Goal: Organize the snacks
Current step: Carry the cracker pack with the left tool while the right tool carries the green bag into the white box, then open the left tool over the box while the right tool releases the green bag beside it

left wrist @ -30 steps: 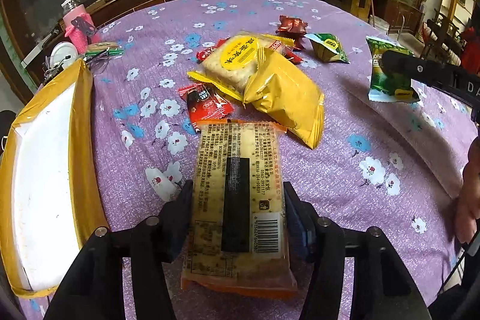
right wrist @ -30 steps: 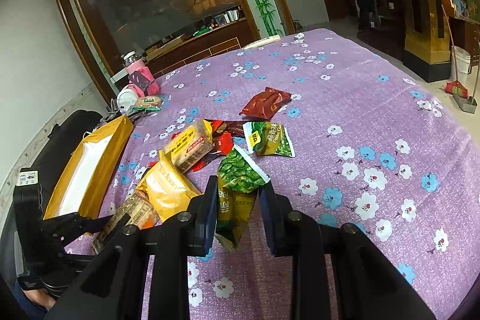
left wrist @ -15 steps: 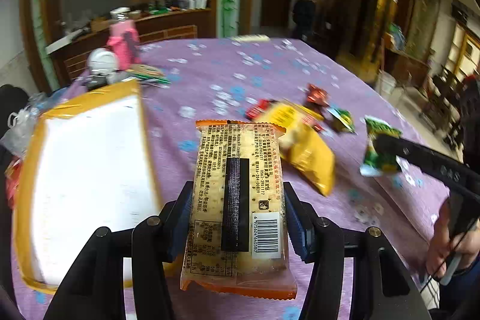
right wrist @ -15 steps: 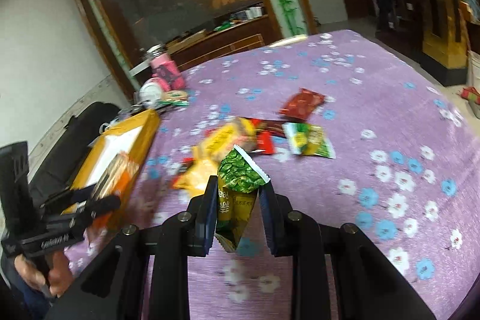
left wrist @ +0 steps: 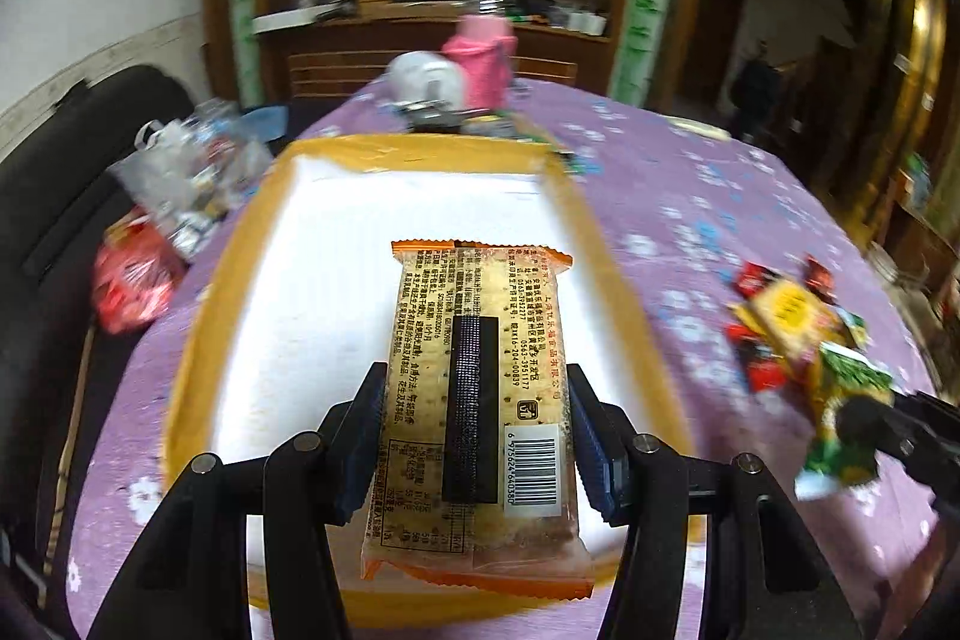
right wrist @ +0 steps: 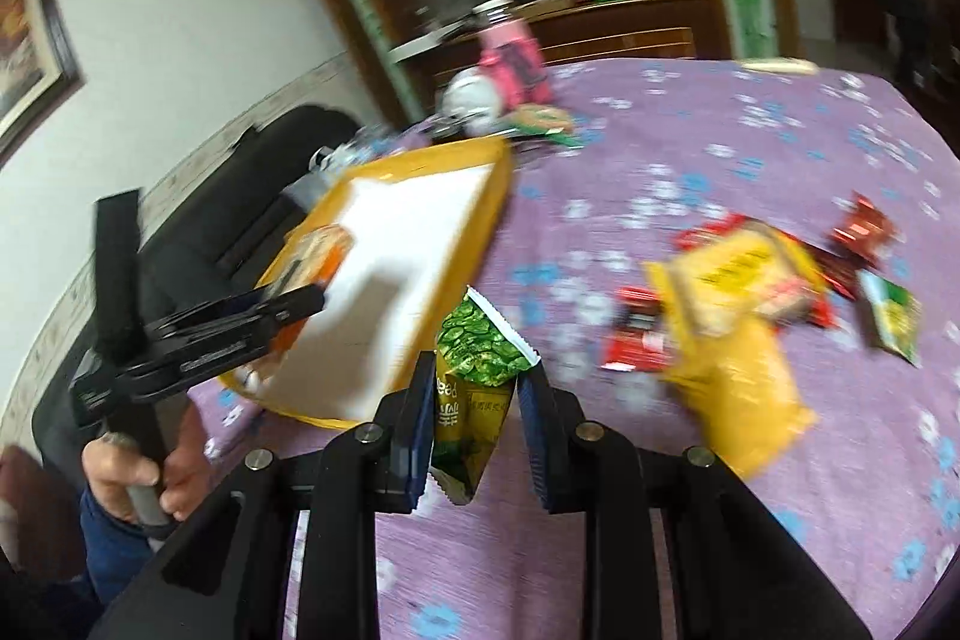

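My left gripper (left wrist: 474, 436) is shut on an orange-edged cracker packet (left wrist: 474, 400), held over the white inside of a yellow-rimmed box (left wrist: 384, 148). The same gripper (right wrist: 294, 298) with its packet shows in the right wrist view above the box (right wrist: 498, 178). My right gripper (right wrist: 477, 400) is shut on a green snack pouch (right wrist: 474, 370), held above the purple cloth just right of the box. That pouch (left wrist: 840, 424) appears at the right edge of the left wrist view.
Several loose snacks lie on the flowered purple tablecloth (right wrist: 750, 148): a yellow packet (right wrist: 738, 340), red sachets (right wrist: 636, 340) and a green pouch (right wrist: 894, 316). A pink bottle (left wrist: 480, 58) and a white object (left wrist: 426, 82) stand behind the box. A plastic bag (left wrist: 180, 172) lies left.
Both grippers have swung left with their packets. The left one, earlier over the cloth near the snack pile, is now above the box; the right one has come beside the box.
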Motion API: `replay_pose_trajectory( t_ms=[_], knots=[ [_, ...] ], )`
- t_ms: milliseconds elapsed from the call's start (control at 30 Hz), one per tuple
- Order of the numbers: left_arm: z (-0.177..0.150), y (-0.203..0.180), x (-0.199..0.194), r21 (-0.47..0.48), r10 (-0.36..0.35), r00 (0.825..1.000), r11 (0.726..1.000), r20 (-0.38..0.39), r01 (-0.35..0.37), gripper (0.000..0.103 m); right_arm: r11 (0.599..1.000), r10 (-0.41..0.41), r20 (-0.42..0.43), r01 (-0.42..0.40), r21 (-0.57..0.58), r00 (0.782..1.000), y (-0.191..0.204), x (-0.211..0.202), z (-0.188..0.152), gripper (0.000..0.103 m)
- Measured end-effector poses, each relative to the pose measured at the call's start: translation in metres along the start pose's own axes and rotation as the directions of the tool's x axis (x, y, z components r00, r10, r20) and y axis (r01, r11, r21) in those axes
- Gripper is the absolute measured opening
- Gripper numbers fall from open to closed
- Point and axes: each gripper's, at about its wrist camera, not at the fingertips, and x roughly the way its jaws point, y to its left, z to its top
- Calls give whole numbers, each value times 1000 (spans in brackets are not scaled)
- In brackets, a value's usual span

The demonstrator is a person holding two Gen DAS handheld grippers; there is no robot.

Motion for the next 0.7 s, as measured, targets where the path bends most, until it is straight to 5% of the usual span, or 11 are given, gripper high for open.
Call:
replay_pose_trajectory(
  t_ms=[267,700],
  knots=[
    [-13,34,27,-75,50,998,996,-48,-53,59,992,69,-86,-78,-101,994,56,55,12,26],
    [-18,29,43,-50,54,996,997,-66,-58,59,989,15,-177,-41,-142,984,71,106,-2,26]
  ],
)
